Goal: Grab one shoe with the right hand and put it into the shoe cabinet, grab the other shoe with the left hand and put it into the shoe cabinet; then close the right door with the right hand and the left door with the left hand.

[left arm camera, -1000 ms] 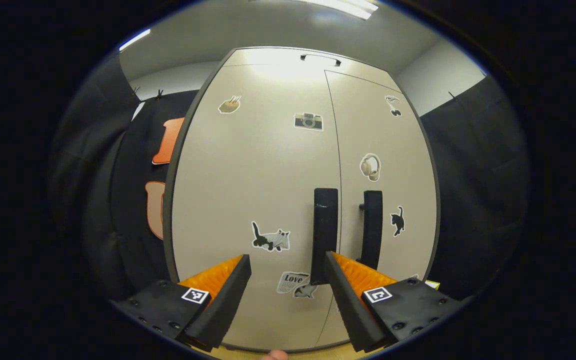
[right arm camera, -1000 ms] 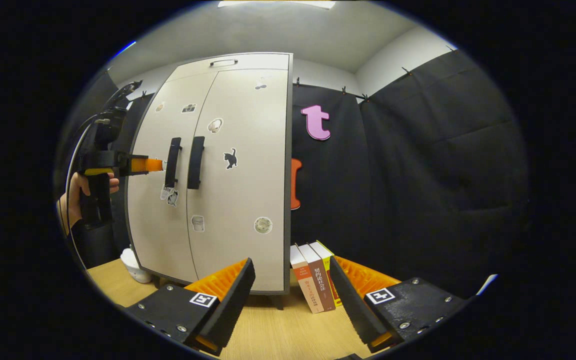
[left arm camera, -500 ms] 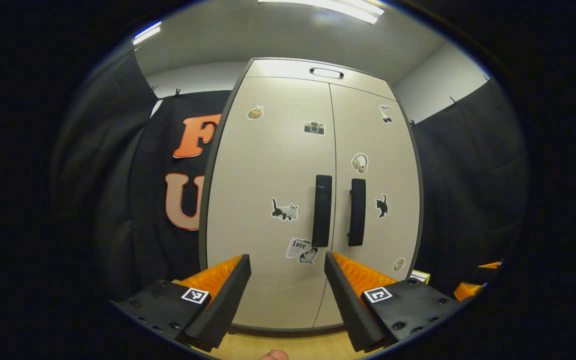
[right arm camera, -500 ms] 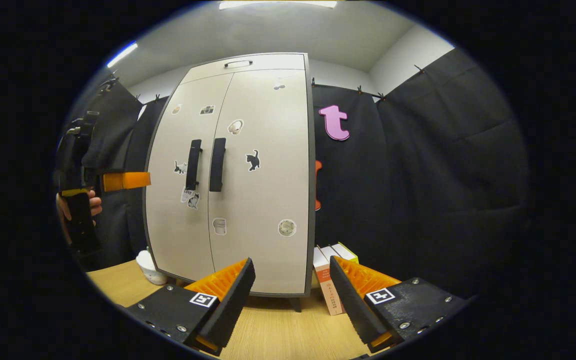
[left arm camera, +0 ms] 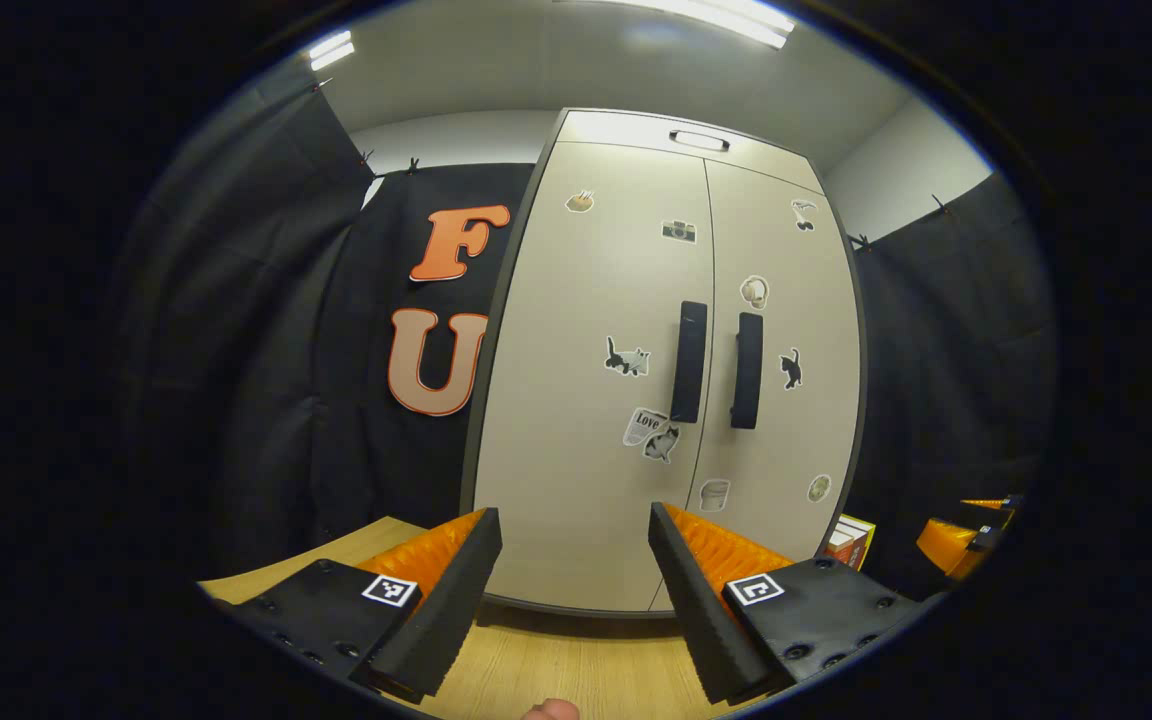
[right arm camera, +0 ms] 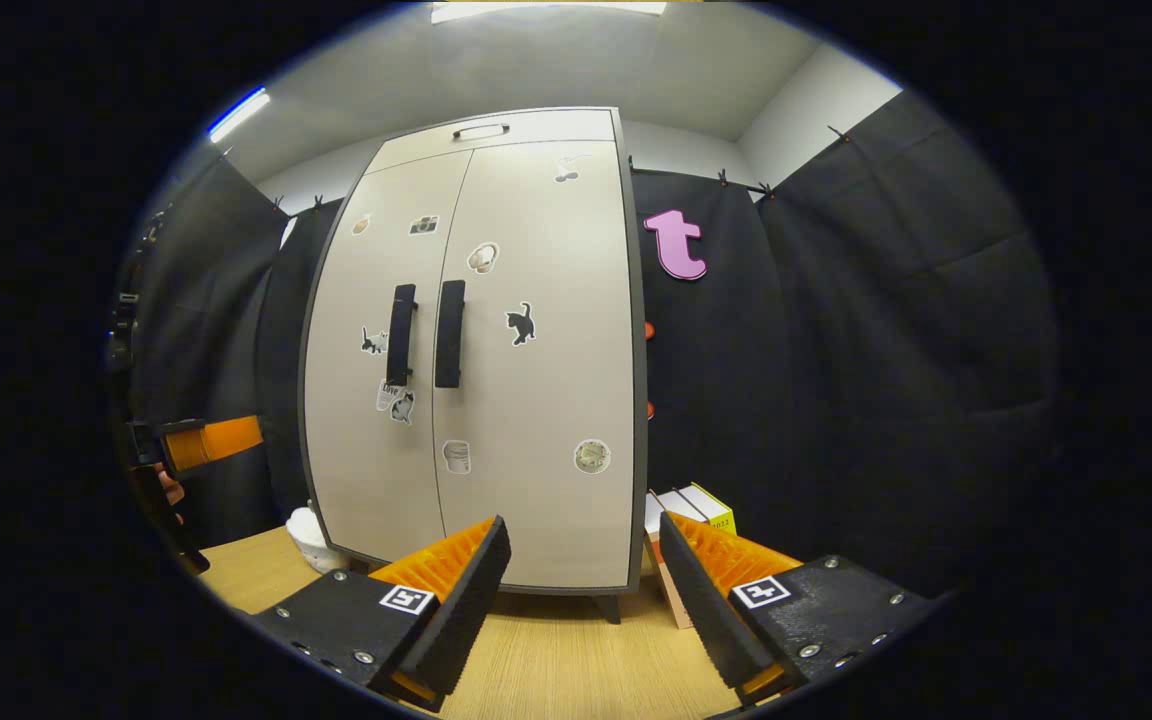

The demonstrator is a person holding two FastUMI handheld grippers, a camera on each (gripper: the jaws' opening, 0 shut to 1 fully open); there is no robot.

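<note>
Left gripper [left arm camera: 574, 575] and right gripper [right arm camera: 584, 585] both spread, holding nothing, over wooden table [right arm camera: 556, 665]; shoe cabinet [left arm camera: 671, 380] doors closed; books [right arm camera: 691, 520] partly hidden.

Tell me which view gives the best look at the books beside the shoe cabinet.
The right gripper view: the books stand on the table at the shoe cabinet's right side, partly behind the right tongs. The left gripper view shows just one corner of the books past the cabinet's edge.
</note>
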